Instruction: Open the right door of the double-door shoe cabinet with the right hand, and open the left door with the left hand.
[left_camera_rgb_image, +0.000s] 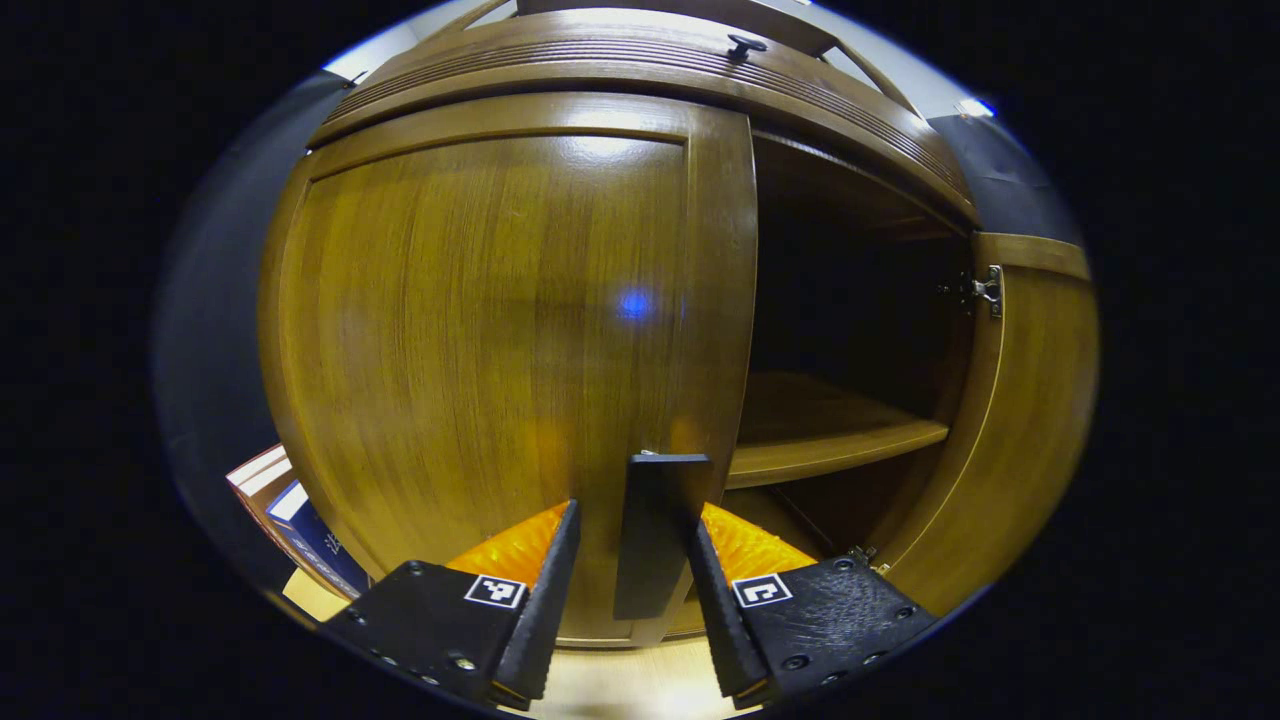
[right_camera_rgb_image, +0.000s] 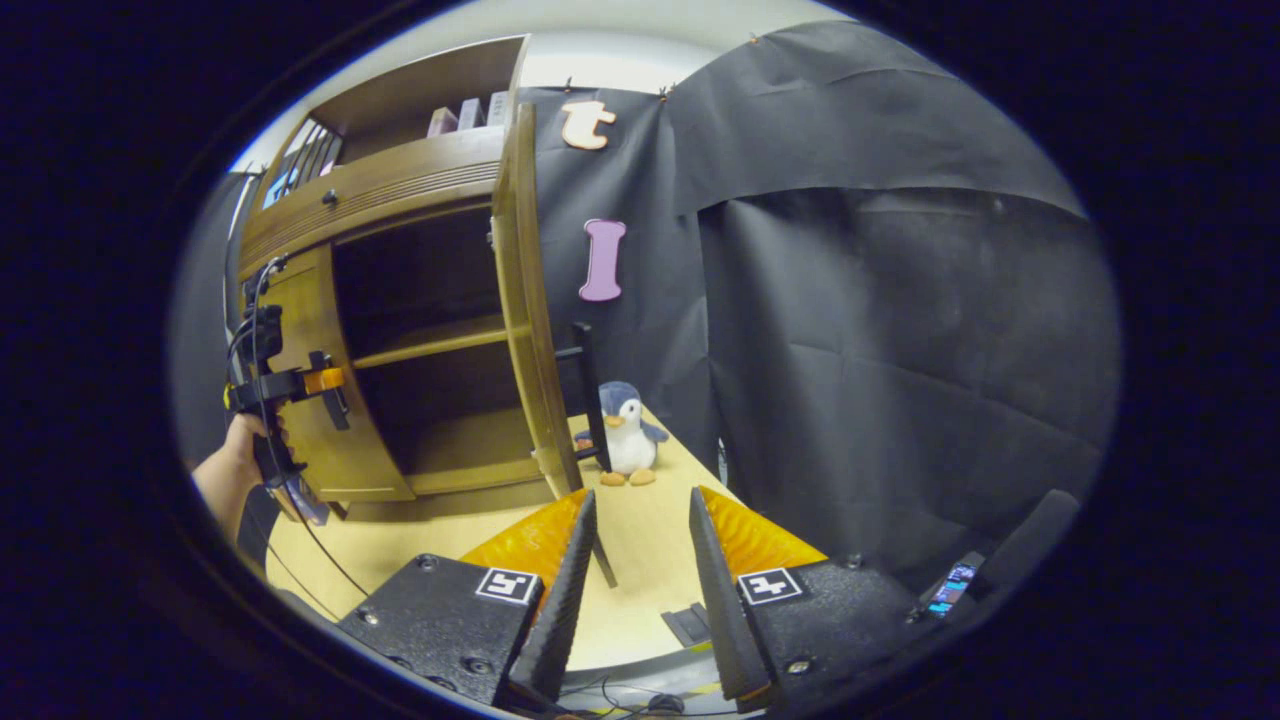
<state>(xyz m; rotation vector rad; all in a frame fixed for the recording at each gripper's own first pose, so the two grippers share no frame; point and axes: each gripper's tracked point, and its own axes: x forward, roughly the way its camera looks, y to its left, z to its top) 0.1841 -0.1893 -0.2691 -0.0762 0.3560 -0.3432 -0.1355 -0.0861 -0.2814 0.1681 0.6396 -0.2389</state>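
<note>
The brown wooden shoe cabinet's left door (left_camera_rgb_image: 500, 330) is closed. Its dark upright handle (left_camera_rgb_image: 655, 530) stands between the fingers of my left gripper (left_camera_rgb_image: 635, 515), which is open; the handle sits close to the right-hand finger, with a gap on the other side. The right door (left_camera_rgb_image: 1020, 420) is swung wide open, baring a shelf (left_camera_rgb_image: 830, 440). In the right gripper view that open door (right_camera_rgb_image: 525, 300) shows edge-on with its handle (right_camera_rgb_image: 585, 390). My right gripper (right_camera_rgb_image: 642, 495) is open, holds nothing, and is off the door. A hand holds the left gripper (right_camera_rgb_image: 290, 385) at the left door (right_camera_rgb_image: 310, 430).
A plush penguin (right_camera_rgb_image: 625, 435) sits on the light wooden floor (right_camera_rgb_image: 640, 600) just beyond the open door. Black cloth (right_camera_rgb_image: 900, 350) walls the right side. Books (left_camera_rgb_image: 300, 520) lie left of the cabinet's base. A drawer knob (left_camera_rgb_image: 745, 45) sits above the doors.
</note>
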